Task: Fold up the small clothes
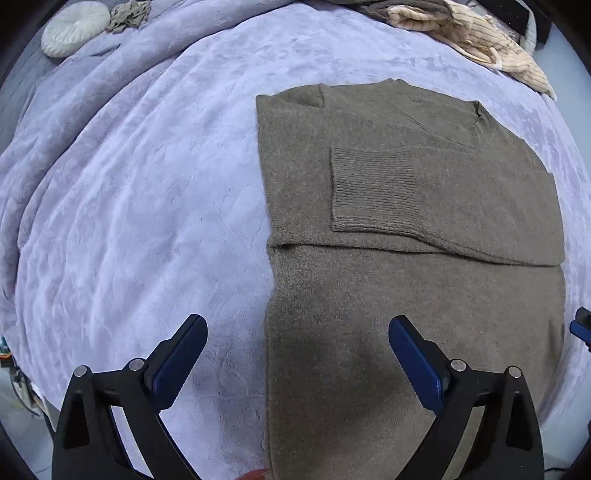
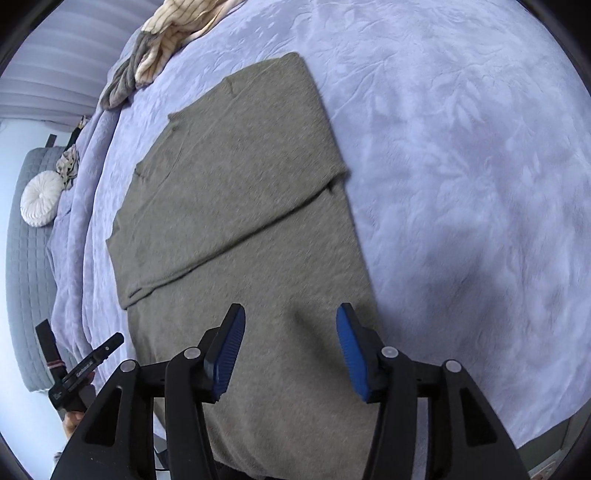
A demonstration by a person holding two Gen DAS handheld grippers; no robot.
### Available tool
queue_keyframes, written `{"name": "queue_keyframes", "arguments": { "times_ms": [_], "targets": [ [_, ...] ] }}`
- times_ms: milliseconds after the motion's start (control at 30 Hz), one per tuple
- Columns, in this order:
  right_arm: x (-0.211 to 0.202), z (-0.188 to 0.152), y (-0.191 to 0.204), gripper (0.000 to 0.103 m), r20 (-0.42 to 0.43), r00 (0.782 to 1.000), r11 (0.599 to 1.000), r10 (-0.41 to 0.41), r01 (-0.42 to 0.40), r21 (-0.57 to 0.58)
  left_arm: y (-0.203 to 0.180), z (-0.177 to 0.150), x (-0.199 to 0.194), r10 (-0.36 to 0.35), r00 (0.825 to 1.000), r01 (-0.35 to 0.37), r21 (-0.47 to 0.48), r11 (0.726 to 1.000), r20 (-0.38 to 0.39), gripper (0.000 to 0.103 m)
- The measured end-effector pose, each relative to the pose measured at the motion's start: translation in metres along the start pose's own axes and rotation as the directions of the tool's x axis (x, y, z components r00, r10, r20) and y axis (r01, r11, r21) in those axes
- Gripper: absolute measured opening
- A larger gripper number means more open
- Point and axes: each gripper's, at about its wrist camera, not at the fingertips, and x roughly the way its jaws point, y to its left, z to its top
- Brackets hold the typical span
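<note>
Blue pads of the left tool [image 1: 297, 328] are seen wide apart above the near part of the sweater [image 1: 406, 221], with nothing gripped. The right tool [image 2: 290, 317] is also held apart and empty over this grey-brown sweater, which is laid flat on the lilac bedspread [image 1: 147, 184], a ribbed cuff [image 1: 369, 184] folded over its chest. No writing can be read clearly.

likely bedroom: bed [image 1: 129, 206], cushion [image 1: 74, 27]
</note>
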Motion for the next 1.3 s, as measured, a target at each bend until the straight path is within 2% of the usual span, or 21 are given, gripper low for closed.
{"name": "queue_keyframes", "arguments": {
  "times_ms": [67,133,200,267,367,467,600,700,833,1000,1200,1300],
  "targets": [
    [0.001,-0.004,0.003,0.062,-0.006,1.0,1.0,0.002,-0.002,-0.003,-0.003,-0.003,-0.003,-0.008,1.0,0.008,0.014,1.0,-0.012,0.099],
    [0.002,-0.007,0.009,0.071,-0.005,1.0,1.0,-0.009,0.009,-0.018,-0.002,-0.007,-0.006,-0.007,1.0,0.008,0.015,1.0,-0.017,0.099],
    [0.0,-0.01,0.017,0.08,0.012,1.0,0.998,-0.024,0.025,-0.049,-0.002,-0.012,-0.006,0.022,0.999,-0.022,0.016,1.0,-0.026,0.099],
    [-0.003,-0.012,0.023,0.081,0.025,0.999,0.997,-0.025,0.027,-0.074,0.0,-0.015,-0.004,0.064,0.997,-0.063,0.019,0.998,-0.044,0.099],
    [-0.008,-0.014,0.031,0.086,0.034,0.999,0.995,-0.008,0.011,-0.1,0.004,-0.015,0.0,0.053,0.997,-0.052,0.018,0.998,-0.064,0.099],
    [-0.011,-0.015,0.037,0.103,0.052,0.999,0.993,0.001,0.006,-0.12,0.0,-0.018,-0.002,0.049,0.997,-0.046,0.043,0.998,-0.057,0.099],
    [-0.014,-0.017,0.042,0.103,0.053,0.998,0.99,0.038,-0.03,-0.134,-0.006,-0.021,-0.008,0.031,0.998,-0.028,0.06,0.998,-0.046,0.099],
    [-0.013,-0.019,0.048,0.103,0.052,0.998,0.988,0.028,-0.02,-0.154,-0.01,-0.021,-0.009,0.029,0.998,-0.025,0.059,0.998,-0.052,0.099],
    [-0.005,-0.02,0.05,0.103,-0.035,0.999,0.987,0.026,-0.031,-0.155,-0.013,-0.023,-0.012,0.021,0.998,-0.018,0.053,0.998,-0.056,0.099],
    [0.0,-0.02,0.034,0.103,-0.062,0.997,0.995,0.039,-0.044,-0.092,-0.017,-0.024,-0.01,0.013,0.997,-0.009,0.06,0.998,-0.081,0.099],
    [0.003,-0.023,0.015,0.103,-0.086,0.996,0.997,-0.008,0.002,-0.075,-0.03,-0.03,-0.006,0.025,0.992,-0.014,0.094,0.995,-0.12,0.099],
    [0.002,-0.016,0.004,0.103,-0.081,0.997,0.998,-0.001,-0.003,-0.056,-0.038,-0.031,-0.005,0.025,0.99,-0.012,0.091,0.996,-0.136,0.099]
  ]
}}
